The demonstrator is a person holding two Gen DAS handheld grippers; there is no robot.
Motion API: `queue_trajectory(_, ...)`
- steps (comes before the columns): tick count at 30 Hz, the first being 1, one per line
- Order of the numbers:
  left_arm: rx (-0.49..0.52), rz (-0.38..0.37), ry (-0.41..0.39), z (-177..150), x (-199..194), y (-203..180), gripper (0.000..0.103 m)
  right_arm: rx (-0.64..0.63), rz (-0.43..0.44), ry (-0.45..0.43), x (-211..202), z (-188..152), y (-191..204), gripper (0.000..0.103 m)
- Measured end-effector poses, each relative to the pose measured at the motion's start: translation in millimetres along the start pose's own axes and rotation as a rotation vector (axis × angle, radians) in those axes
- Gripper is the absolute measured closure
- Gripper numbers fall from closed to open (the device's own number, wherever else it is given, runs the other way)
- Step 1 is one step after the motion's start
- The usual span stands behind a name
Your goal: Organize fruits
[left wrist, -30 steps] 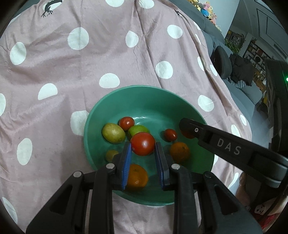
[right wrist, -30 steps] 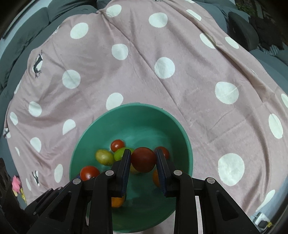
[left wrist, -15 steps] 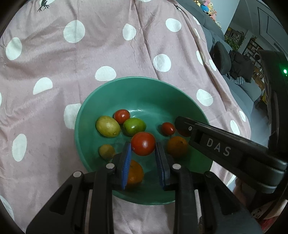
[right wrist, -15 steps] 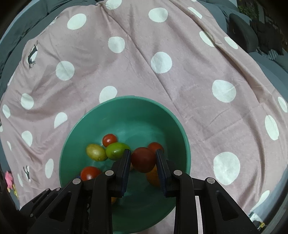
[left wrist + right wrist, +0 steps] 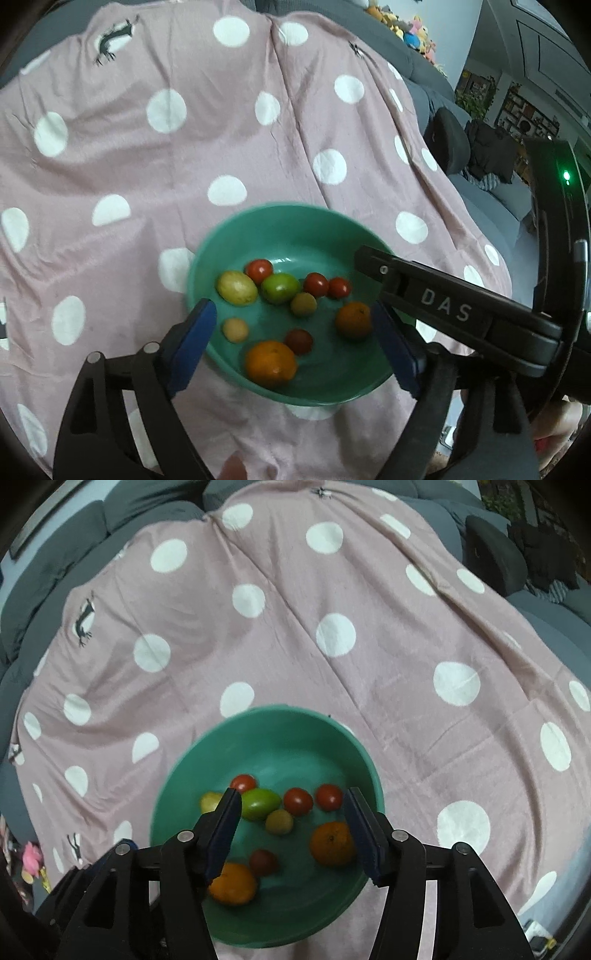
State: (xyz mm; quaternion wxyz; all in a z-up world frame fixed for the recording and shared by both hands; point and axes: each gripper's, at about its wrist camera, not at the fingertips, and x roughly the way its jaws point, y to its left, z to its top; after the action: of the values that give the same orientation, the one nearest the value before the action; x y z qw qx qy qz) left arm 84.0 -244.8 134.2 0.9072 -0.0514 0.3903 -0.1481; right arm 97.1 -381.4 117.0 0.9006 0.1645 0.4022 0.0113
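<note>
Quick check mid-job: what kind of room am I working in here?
Likely a home living room: a grey sofa draped with a pink polka-dot blanket, plush toys behind, and shelves in the background.

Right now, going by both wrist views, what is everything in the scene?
bowl: one, green, on the blanket
red tomatoes: four, one darker, in the bowl
oranges: two, orange, in the bowl
green fruit: one, green, in the bowl
yellowish fruits: three, yellow-green, in the bowl
blanket: one, pink with white dots, over the sofa
sofa: one, grey, behind
left gripper: black, blue pads, jaws opening, gripping nothing
right gripper: black, blue pads, jaws opening, gripping nothing
</note>
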Motion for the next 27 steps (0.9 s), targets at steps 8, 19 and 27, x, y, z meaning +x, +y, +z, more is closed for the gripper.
queue_trajectory(8, -0.042, -0.021, -0.011, 2, -18, 5, 0.002, -0.011, 0.000, -0.068, -24, 3, 3, 0.039)
queue_trajectory(19, -0.030, 0.050, -0.040, 1, -28, 7, 0.002, -0.038, -0.031, -0.082, -27, 2, 10, 0.039)
queue_trajectory(27, -0.036, 0.076, -0.054, -1, -32, 10, 0.002, -0.054, -0.042, -0.085, -28, 1, 15, 0.039)
